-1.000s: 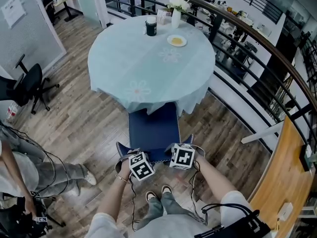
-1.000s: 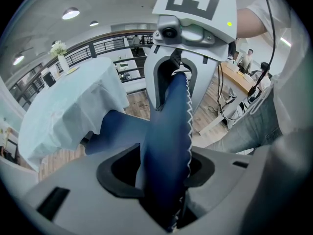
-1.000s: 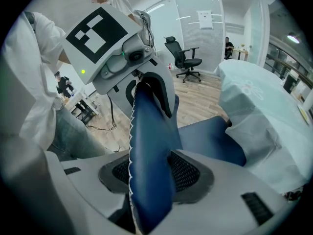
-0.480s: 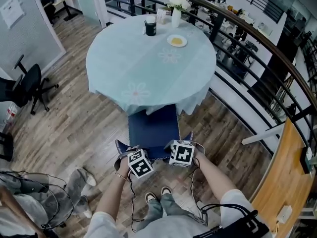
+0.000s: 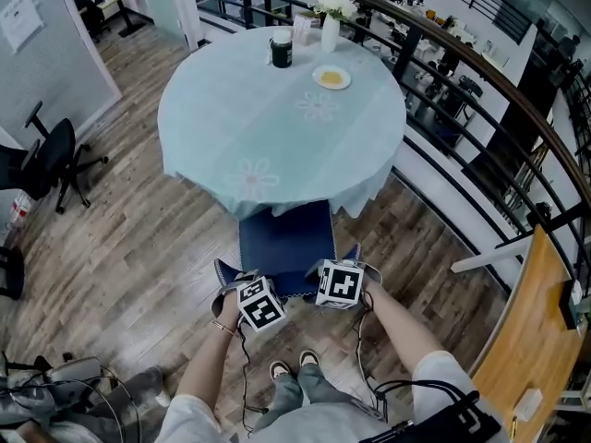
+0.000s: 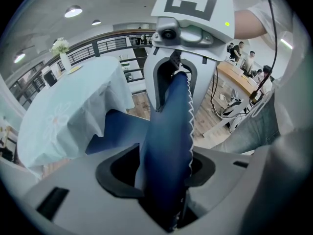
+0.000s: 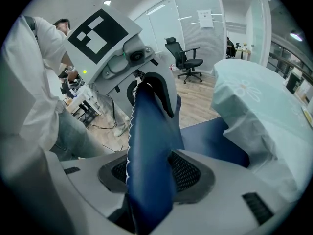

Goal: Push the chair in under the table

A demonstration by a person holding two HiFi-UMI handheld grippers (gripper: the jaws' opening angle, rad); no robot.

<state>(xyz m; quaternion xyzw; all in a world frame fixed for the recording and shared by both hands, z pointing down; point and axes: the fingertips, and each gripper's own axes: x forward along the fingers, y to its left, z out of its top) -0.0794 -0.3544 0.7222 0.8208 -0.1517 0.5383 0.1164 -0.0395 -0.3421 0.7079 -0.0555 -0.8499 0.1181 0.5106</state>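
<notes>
**At the round tabletop: blue chair, held at the back by both hand-held grippers**

Below the near edge of the tabletop (image 5: 277, 127): one chair (image 5: 300, 257), dark blue cover, standing on a wood-plank floor (image 5: 138, 238).

- Seat (image 5: 282, 233): far end under the hanging hem of the pale blue tablecloth (image 5: 360, 155); near part out in the open.
- Chair back (image 5: 291, 291): nearest the person and clear of the table. Its top edge runs between the two grippers.

Left hand-held gripper (image 5: 257, 295): points steeply down at the left end of the chair back. Its jaws are set wide and pinch the covered top edge, which fills the gap between the pads.

Right hand-held gripper (image 5: 338, 282): at the right end of the same edge. Its jaws are likewise clamped on the blue cover, with a white stitched seam showing along the fold.

On the tabletop, far side, all well apart from the chair:

- Dark cup (image 5: 282, 51).
- Vase (image 5: 329, 30) with white flowers.
- Small plate (image 5: 331, 77) with something yellow on it.

Surroundings:

- Black office chair (image 5: 57, 160) to the left, well apart.
- Dark curved railing (image 5: 480, 77) beyond and to the right of the table.
- Person's shoes (image 5: 294, 365) just behind the chair back.
</notes>
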